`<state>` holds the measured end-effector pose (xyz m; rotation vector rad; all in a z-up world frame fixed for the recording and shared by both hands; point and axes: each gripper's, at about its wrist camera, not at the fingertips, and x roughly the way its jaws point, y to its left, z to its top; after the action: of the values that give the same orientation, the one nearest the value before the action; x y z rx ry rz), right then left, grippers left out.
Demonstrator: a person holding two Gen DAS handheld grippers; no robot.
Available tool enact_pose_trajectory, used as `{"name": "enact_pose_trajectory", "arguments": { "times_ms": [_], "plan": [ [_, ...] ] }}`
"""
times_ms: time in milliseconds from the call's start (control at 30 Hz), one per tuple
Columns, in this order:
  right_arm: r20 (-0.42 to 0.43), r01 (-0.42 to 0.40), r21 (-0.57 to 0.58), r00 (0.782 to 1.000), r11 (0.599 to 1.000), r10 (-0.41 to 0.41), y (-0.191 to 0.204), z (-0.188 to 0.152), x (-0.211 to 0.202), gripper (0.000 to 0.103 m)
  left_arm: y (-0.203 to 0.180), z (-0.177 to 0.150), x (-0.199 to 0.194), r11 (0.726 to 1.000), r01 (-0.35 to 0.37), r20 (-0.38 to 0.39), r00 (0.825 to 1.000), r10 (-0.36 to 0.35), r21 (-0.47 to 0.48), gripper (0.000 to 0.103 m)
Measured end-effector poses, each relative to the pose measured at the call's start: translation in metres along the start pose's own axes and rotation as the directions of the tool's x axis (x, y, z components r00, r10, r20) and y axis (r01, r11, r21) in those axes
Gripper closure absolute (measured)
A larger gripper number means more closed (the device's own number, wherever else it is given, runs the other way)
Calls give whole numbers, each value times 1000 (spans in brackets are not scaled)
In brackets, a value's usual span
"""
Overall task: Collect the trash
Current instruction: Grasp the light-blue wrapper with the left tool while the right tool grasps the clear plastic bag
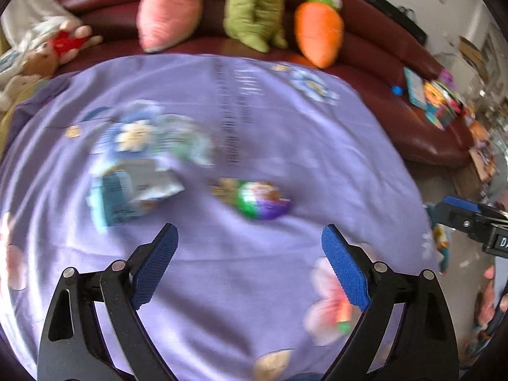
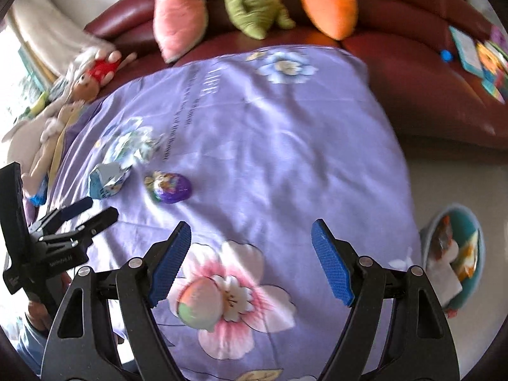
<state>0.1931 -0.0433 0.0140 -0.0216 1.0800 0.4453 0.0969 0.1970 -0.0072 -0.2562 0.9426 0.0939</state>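
Observation:
A purple and green foil egg wrapper (image 1: 262, 203) lies on the purple flowered cloth (image 1: 254, 133), just ahead of my open, empty left gripper (image 1: 249, 238). A crumpled light blue carton (image 1: 127, 197) lies to its left, with crinkled white and blue wrapping (image 1: 190, 143) behind. In the right wrist view the egg wrapper (image 2: 171, 187), the carton (image 2: 106, 179) and the wrapping (image 2: 133, 146) sit at the left. My right gripper (image 2: 250, 235) is open and empty above a pink flower print. The left gripper (image 2: 92, 212) shows there, open, near the carton.
A teal bin (image 2: 476, 235) holding wrappers stands on the floor at the right of the cloth. Plush toys, pink (image 1: 171, 6), green (image 1: 254, 9) and a carrot (image 1: 319, 31), lean on the dark red sofa (image 1: 397, 111). Books (image 1: 435, 98) lie on the sofa's right end.

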Motion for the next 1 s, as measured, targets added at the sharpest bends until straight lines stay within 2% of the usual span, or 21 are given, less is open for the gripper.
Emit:
{"name": "enact_pose_trajectory", "arguments": {
  "times_ms": [200, 333, 433, 567, 700, 767, 800, 833, 867, 1000],
  "plan": [
    [-77, -27, -84, 997, 996, 20, 40, 23, 40, 28, 69, -2, 2, 989, -115, 6, 993, 116, -90, 11],
    [-115, -55, -191, 993, 980, 33, 77, 39, 66, 28, 109, -5, 14, 974, -177, -14, 984, 176, -139, 11],
    [-143, -118, -263, 986, 958, 82, 105, 51, 84, 28, 129, -6, 24, 968, -181, -32, 983, 178, -176, 11],
    [-166, -139, -338, 982, 931, 87, 134, 67, 105, 28, 145, -2, 33, 962, -169, -38, 986, 165, -214, 11],
    [-186, -154, -399, 979, 904, 85, 155, 80, 124, 28, 142, 7, 42, 971, -151, -26, 988, 149, -187, 11],
    [-194, -161, -420, 977, 893, 85, 161, 85, 133, 28, 138, 9, 49, 974, -150, -23, 989, 148, -168, 18],
    [-199, -165, -430, 976, 887, 85, 164, 88, 138, 28, 138, 11, 54, 978, -140, -30, 990, 137, -158, 36],
    [-203, -167, -437, 976, 884, 84, 166, 90, 142, 28, 138, 11, 58, 979, -134, -42, 991, 129, -153, 65],
    [-206, -169, -444, 975, 880, 83, 168, 92, 146, 28, 140, 11, 63, 981, -121, -56, 992, 113, -153, 69],
    [-222, -178, -487, 972, 855, 76, 180, 100, 161, 28, 144, 11, 63, 982, -104, -42, 994, 99, -157, 69]
  ]
}}
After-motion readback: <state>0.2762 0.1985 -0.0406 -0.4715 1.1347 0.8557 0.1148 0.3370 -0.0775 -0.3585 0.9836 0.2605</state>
